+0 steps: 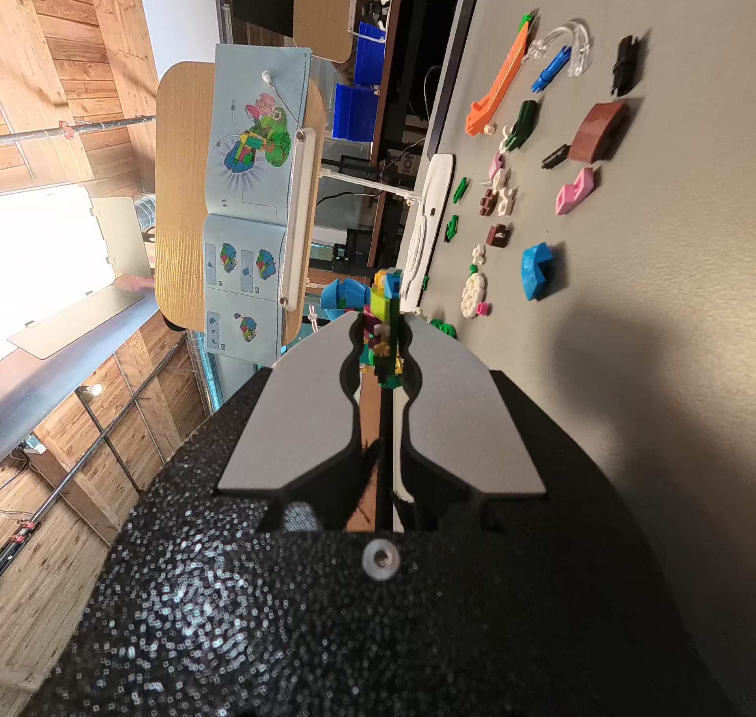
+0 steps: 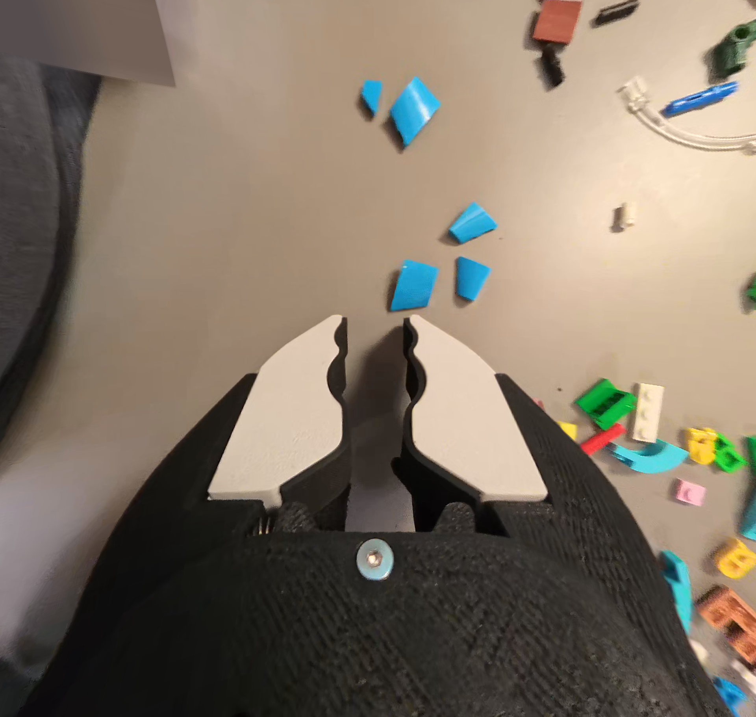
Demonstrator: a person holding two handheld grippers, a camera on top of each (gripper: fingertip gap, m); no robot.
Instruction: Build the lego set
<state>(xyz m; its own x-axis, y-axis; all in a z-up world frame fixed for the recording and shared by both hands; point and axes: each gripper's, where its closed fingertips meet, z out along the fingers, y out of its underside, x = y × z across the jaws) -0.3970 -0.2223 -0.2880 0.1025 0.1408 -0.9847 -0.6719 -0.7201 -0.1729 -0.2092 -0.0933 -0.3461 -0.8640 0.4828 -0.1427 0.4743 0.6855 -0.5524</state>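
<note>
My left gripper (image 1: 380,320) is shut on a partly built lego model (image 1: 378,312) of blue, lime, magenta and green bricks and holds it in the air, rolled sideways beside the grey table (image 1: 654,370). My right gripper (image 2: 375,323) is open and empty, pointing down just above the table (image 2: 245,206). Several flat blue sloped pieces lie ahead of it; the nearest (image 2: 413,284) is just past the right fingertip, with two others (image 2: 471,278) (image 2: 472,222) beside it and two more (image 2: 413,110) farther off.
An open instruction booklet (image 1: 249,206) stands on a wooden holder beyond the table. Loose pieces lie on the table: an orange piece (image 1: 497,83), a brown one (image 1: 597,132), a blue chunk (image 1: 536,271), a white flower (image 1: 473,294). More small pieces (image 2: 605,408) lie at my right gripper's right side. Some 25 centimetres of space lies between my two pairs of fingers.
</note>
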